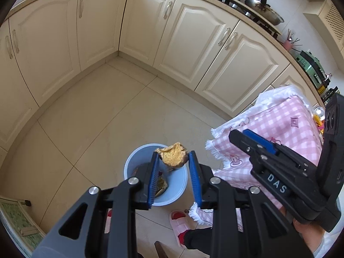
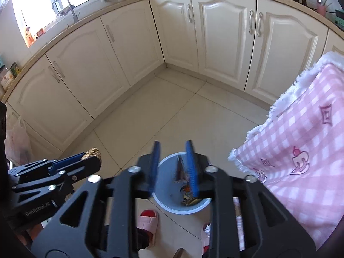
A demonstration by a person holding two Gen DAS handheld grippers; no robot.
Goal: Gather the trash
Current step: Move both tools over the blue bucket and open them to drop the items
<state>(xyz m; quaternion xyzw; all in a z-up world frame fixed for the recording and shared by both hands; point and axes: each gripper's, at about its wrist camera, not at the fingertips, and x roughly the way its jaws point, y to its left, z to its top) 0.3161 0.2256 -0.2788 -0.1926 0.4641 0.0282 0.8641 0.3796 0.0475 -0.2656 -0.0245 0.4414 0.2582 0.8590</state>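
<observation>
- The trash in hand is a torn piece of bread (image 1: 173, 155), golden-brown and crusty at its ragged edge, held above the near rim of a pale blue trash bucket (image 1: 137, 157) that stands on the tiled floor (image 1: 90, 111).
- By its look it is light, dry and crumbly. It should give under pressure and shed crumbs, so a gentle pinch across its thickest part suits it better than a hard squeeze at the thin torn edge.
- The left gripper (image 1: 173, 157) has it: the two blue ribbed pads press against opposite sides of the bread near their tips, moderately spread to the width of the piece. From the right wrist view, the bread (image 2: 92, 152) pokes out past the end of that gripper.
- Wrappers and scraps (image 2: 189, 195) already lie at the bottom of the bucket, so the bread looks ready to be dropped in. Parting the fingers should be enough.
- The right gripper (image 2: 173, 153) hangs directly above the bucket with its fingers parted and nothing between them. A dark scrap (image 2: 180, 168) shows by its right pad, blurred, and whether it touches the pad I cannot tell.
- Just beside the bucket hangs a pink checked tablecloth (image 2: 301, 133) with a white fringe. Pink slippers (image 2: 148, 221) are on the floor below.
</observation>
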